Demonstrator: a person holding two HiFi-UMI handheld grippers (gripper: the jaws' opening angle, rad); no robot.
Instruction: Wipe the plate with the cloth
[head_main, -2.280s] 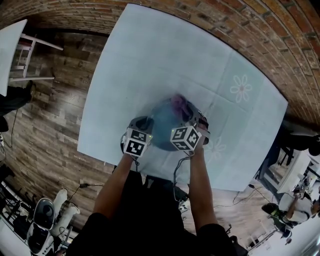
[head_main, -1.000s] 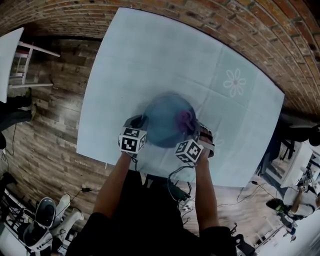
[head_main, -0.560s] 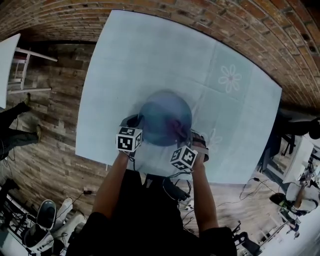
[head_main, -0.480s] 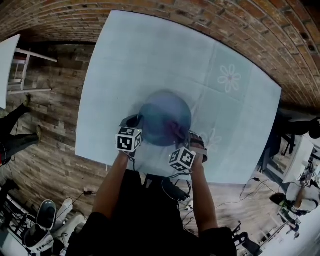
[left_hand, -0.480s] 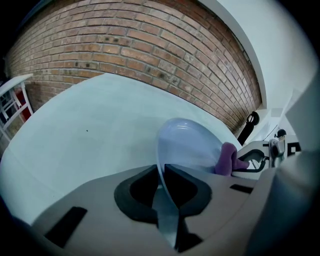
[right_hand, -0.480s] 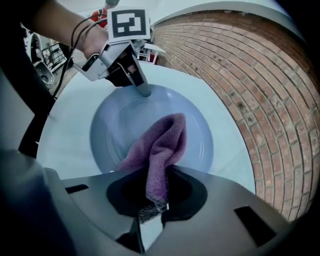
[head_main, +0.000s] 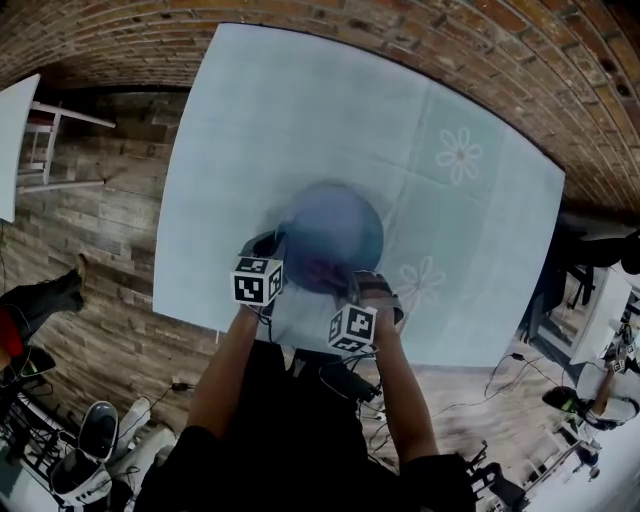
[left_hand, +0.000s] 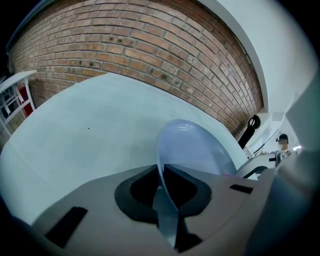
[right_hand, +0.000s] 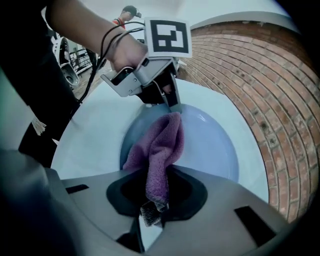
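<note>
Purple cloth (right_hand: 161, 145) on blue plate (right_hand: 212, 147)

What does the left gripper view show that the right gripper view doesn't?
Only the left gripper view: the plate seen edge-on, its rim clamped in the left gripper, which has just closed a little tighter. Only the right gripper view: the purple cloth plainly pinched in the right gripper and draped on the plate, plus the person's hand holding the left gripper. Both: the blue plate, the pale table and the brick wall.
</note>
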